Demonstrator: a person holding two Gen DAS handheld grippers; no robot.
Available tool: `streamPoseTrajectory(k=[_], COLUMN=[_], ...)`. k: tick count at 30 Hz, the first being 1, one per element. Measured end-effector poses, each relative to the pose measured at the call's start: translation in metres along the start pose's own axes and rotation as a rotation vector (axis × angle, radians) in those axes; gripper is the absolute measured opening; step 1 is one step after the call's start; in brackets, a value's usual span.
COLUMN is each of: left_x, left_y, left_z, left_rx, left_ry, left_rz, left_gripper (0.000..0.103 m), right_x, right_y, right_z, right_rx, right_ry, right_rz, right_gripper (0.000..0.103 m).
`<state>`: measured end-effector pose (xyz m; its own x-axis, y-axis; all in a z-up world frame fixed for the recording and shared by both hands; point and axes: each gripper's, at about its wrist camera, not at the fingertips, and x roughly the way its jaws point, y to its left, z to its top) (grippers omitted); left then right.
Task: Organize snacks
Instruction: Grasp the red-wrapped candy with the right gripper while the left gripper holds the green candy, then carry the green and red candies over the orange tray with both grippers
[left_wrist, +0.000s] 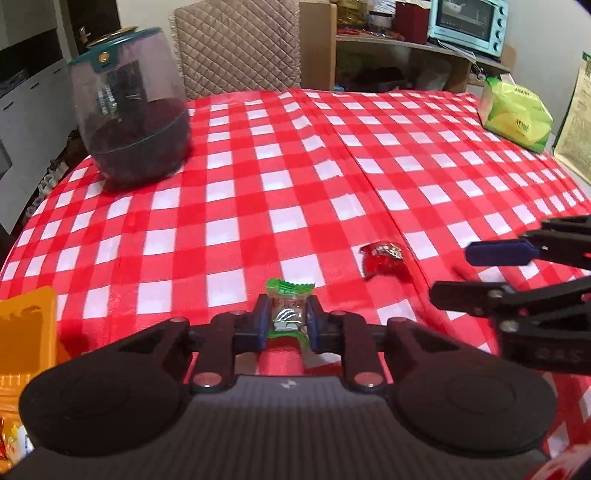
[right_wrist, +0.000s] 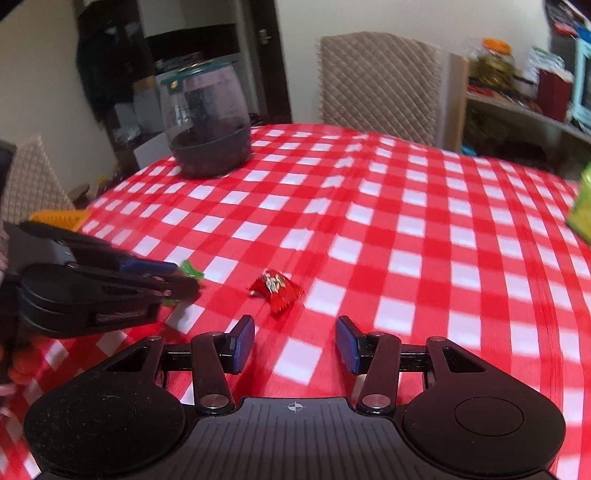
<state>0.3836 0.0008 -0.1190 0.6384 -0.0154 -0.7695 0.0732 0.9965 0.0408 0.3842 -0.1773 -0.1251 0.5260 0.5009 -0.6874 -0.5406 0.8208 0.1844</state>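
My left gripper is shut on a small snack in a green and clear wrapper, low over the red checked tablecloth. A red-wrapped snack lies on the cloth to its right. The right wrist view shows that red snack just ahead of my right gripper, whose blue pads stand apart with nothing between them. My left gripper appears at the left of that view, green wrapper sticking out of its tips. My right gripper enters the left wrist view from the right edge.
An orange plastic basket holding several wrapped snacks stands at the near left. A dark lidded jar stands at the far left of the table. A green tissue pack sits at the far right. A quilted chair stands behind.
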Motion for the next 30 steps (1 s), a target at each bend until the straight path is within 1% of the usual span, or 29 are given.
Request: streamPoseTrajectory(k=[8,14,15,17,19,22,30], left_x=[-0.021,-0.030,-0.032,-0.035,-0.038,-0.043,-0.060], left_y=[0.018,0.027,0.028,0.030,0.031,0.031,0.028], left_z=[-0.005,-0.010,-0.011,-0.012,-0.013,-0.013,-0.014], left_rx=[-0.068,-0.086,-0.092,-0.099,-0.099,-0.102,-0.102], left_ry=[0.003,0.002,0.003,0.004,0.001,-0.004,-0.026], left_rz=[0.003,0.016,0.016,0.016,0.019,0.017,-0.001], left_gripper=[0.019,0.019,0.019,0.019,0.019,0.019,0.019], right_x=[0.037,0.056,0.057,0.059,0.059,0.057,0.026], right_y=[0.012,0.019,0.020,0.021,0.024,0.029,0.043], right_z=[0.015,0.022,0.022,0.022,0.021,0.021,0.024], right_rx=[-0.166,-0.255,-0.257,-0.252,-0.247,-0.231,-0.171], right_ry=[0.026,0.036,0.037,0.043,0.050,0.064,0.038], right_rz=[-0.001,0.005,0.006,0.018,0.029,0.030,0.037], right_gripper=[0.049,0.049,0.048,0.040,0.025,0.021,0.020])
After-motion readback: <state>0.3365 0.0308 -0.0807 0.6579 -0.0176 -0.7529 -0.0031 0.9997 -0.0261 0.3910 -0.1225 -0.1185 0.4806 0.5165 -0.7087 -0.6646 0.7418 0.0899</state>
